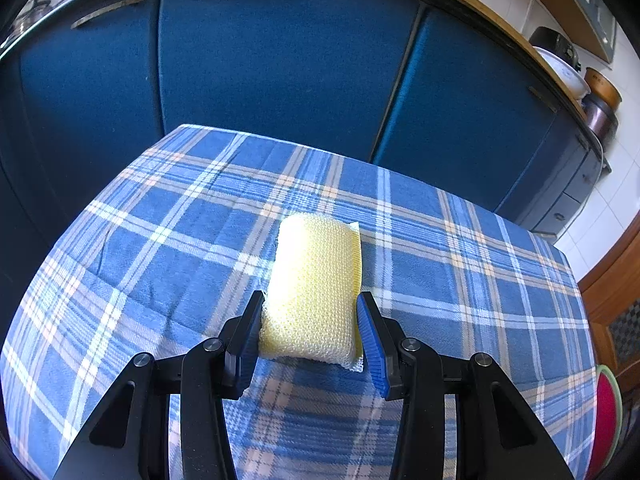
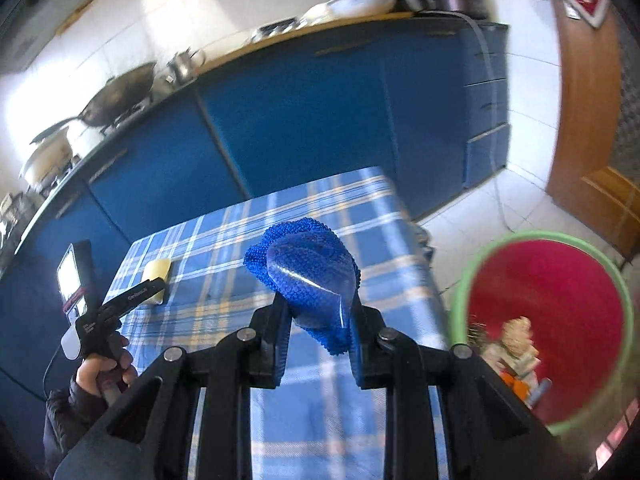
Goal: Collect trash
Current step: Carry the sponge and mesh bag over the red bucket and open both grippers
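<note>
The right gripper (image 2: 318, 312) pinches a blue cloth (image 2: 306, 270) near the bin (image 2: 460, 292), and the left gripper (image 1: 310, 320) squeezes a yellow sponge (image 1: 316, 280); loose cloth could slip short.

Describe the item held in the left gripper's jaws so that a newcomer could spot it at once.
On the blue plaid tablecloth, look between the left gripper. There lies a pale yellow mesh-covered sponge, the only yellow thing on the cloth, unlike the dark blue sponge in the right gripper.
</note>
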